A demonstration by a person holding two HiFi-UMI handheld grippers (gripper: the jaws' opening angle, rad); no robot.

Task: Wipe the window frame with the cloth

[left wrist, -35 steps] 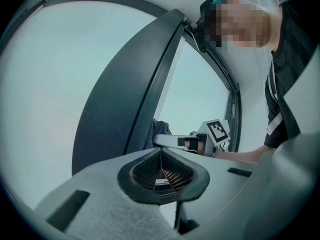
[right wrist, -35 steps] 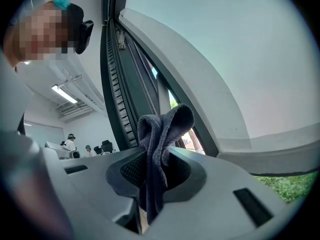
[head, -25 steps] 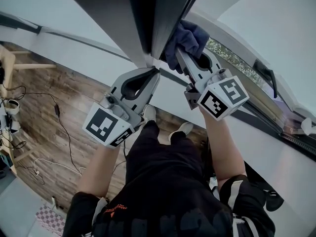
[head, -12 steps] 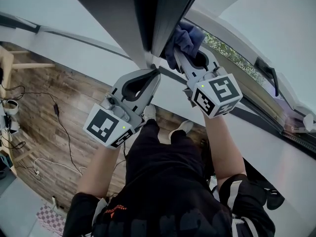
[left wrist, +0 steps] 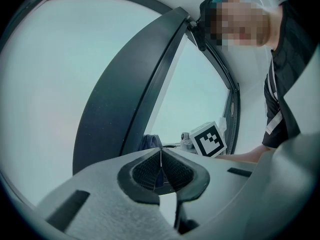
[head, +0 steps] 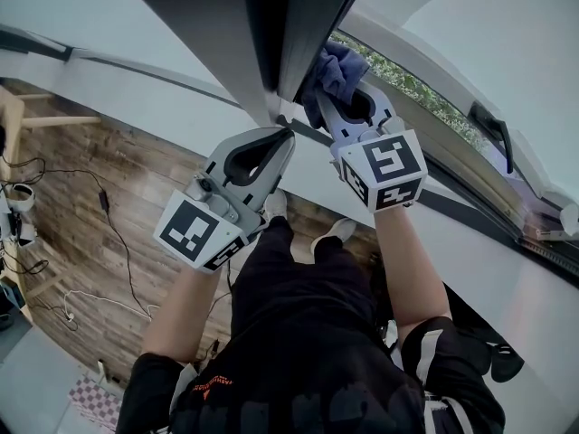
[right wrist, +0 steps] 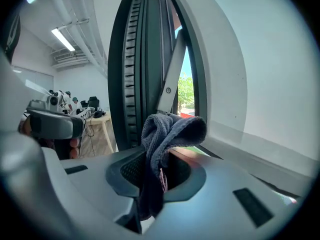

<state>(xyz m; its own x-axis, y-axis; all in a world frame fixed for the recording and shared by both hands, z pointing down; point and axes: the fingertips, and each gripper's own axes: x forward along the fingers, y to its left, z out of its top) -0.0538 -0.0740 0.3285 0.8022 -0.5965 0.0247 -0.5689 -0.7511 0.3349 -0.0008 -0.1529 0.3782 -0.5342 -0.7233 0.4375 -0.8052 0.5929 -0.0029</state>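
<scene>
Plainly in right gripper view, right tongs [right wrist: 157, 168] pinching cloth [right wrist: 171, 130], left tongs [left wrist: 161, 165] pressed together

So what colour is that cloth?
Dark bluish grey. The cloth shows best in the right gripper view, bunched between the jaws.

Cloth [right wrist: 167, 134] nubby terry; window frame [right wrist: 142, 59] matt dark; floor [head: 99, 242] wood-grain.

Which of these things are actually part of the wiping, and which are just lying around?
In the job: cloth, window frame, right gripper clamping it.
Just lying about: floor cables, far table; left gripper shut, empty.
</scene>
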